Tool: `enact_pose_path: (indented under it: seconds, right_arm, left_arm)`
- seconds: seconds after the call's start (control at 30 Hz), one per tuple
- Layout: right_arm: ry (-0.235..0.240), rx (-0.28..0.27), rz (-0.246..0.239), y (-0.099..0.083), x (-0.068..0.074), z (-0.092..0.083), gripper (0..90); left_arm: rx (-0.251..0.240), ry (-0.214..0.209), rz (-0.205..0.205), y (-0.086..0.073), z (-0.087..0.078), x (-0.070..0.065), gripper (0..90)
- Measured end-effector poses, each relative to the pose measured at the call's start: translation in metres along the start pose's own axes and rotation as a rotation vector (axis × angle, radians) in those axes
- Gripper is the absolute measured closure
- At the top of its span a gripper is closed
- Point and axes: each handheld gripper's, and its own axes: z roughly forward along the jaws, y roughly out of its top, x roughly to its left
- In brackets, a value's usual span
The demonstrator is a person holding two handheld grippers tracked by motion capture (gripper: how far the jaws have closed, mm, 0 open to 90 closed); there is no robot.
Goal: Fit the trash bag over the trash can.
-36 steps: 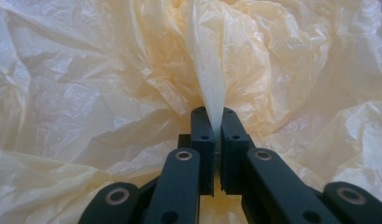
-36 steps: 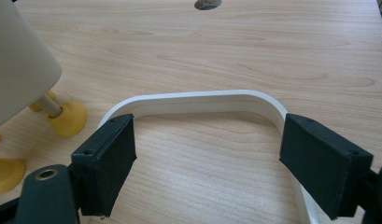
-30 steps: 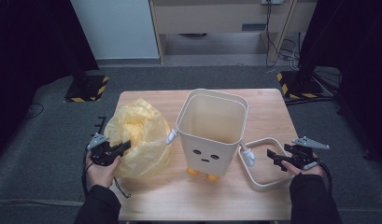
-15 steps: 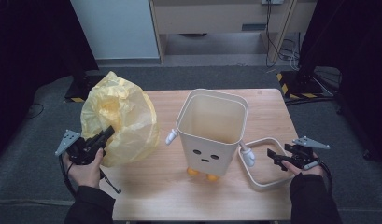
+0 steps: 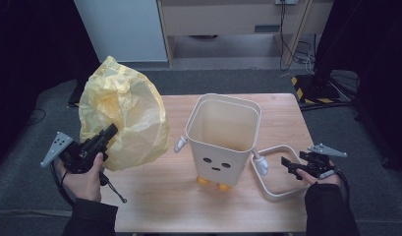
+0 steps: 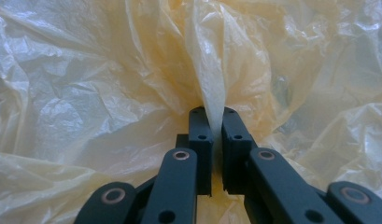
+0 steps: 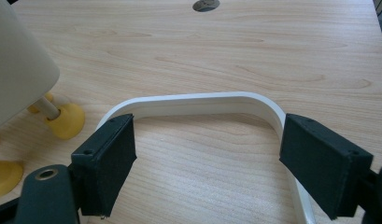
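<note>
At the left edge of the table (image 5: 154, 201), I am holding the yellow bag (image 5: 124, 120) aloft, my left gripper (image 5: 106, 137) pinching a fold of its film (image 6: 212, 88); my right gripper (image 5: 291, 167) is waiting with jaws wide beside the white ring frame (image 7: 193, 100), gripping nothing; I am judging this the lining step, so next I am needing to carry the bag over the bin (image 5: 223, 140) and find its mouth

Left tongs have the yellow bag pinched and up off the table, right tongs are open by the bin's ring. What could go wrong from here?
The left tongs pinch only a thin fold of the yellow bag; the film could slip out or tear. The bag hangs crumpled, so finding its mouth may be hard. The right tongs stand open around the white ring without gripping it, so the bin could shift.
</note>
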Motion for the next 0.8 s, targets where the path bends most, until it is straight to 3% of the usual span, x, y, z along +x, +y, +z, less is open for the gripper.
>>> enact_pose_path:
  seconds: [0.47,0.57,0.8]
  right_arm:
    - [-0.008,-0.004,-0.003,0.000,-0.001,0.000,18.3]
    - [-0.007,-0.003,-0.004,0.000,0.000,0.000,18.3]
    - [-0.015,0.000,-0.014,0.000,-0.001,0.001,18.3]
  left_arm:
    - [-0.049,-0.081,0.058,0.019,-0.002,-0.045,84.7]
    - [-0.070,-0.118,0.087,0.023,0.000,-0.056,84.6]
    - [-0.067,-0.190,0.140,0.030,0.006,-0.086,84.6]
